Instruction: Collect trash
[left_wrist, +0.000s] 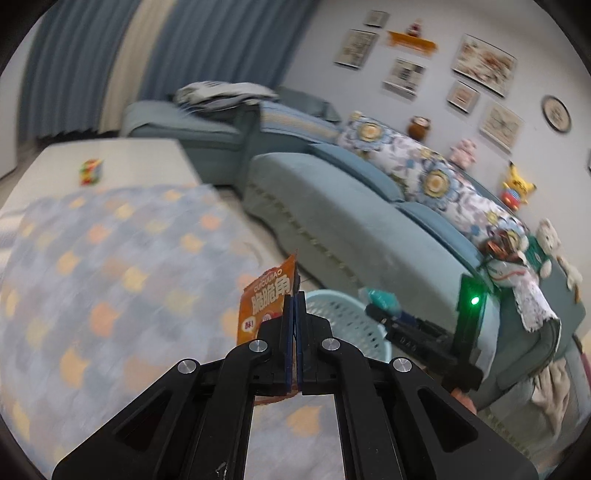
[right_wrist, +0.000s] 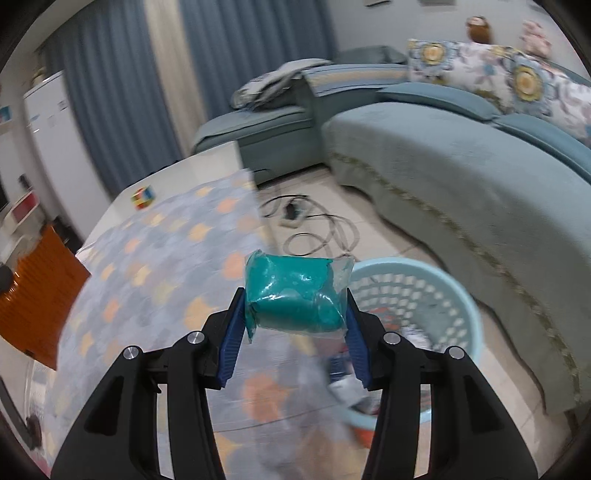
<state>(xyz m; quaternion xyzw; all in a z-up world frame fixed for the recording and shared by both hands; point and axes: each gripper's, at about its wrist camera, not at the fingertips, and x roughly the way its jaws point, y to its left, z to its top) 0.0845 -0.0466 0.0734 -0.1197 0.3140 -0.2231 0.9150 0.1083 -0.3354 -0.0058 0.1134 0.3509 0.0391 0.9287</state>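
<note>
Orange snack wrapper (left_wrist: 266, 302) was pinched flat between the left gripper (left_wrist: 294, 295) fingers, jaws fully closed on it, wrapper standing upright above the fingertips, held over the patterned tablecloth (left_wrist: 110, 266). Right gripper (right_wrist: 295, 306) was clamped on a teal plastic-wrapped packet (right_wrist: 295, 295), blue pads (right_wrist: 232, 339) pressing both ends, jaws part open around its width. Packet sat over the table edge, just left of the light blue basket (right_wrist: 454, 295). Same right gripper (left_wrist: 384, 306) showed in the left wrist view, teal packet (left_wrist: 380, 297) at its tip, close above the basket (left_wrist: 343, 314) rim. Basket stood on the floor between table and blue sofa (left_wrist: 351, 206), with some mixed items already inside; couldn't tell what they were, too blurred. Rubik's cube (right_wrist: 143, 196) sat on the bare white table (right_wrist: 207, 166) end, well apart from both grippers; also seen at (left_wrist: 90, 172). Black cables (right_wrist: 317, 229) were coiled on the floor tiles beyond the basket. Floral cushion (left_wrist: 417, 166) and plush toys lay along the sofa back. Both views had motion blur
</note>
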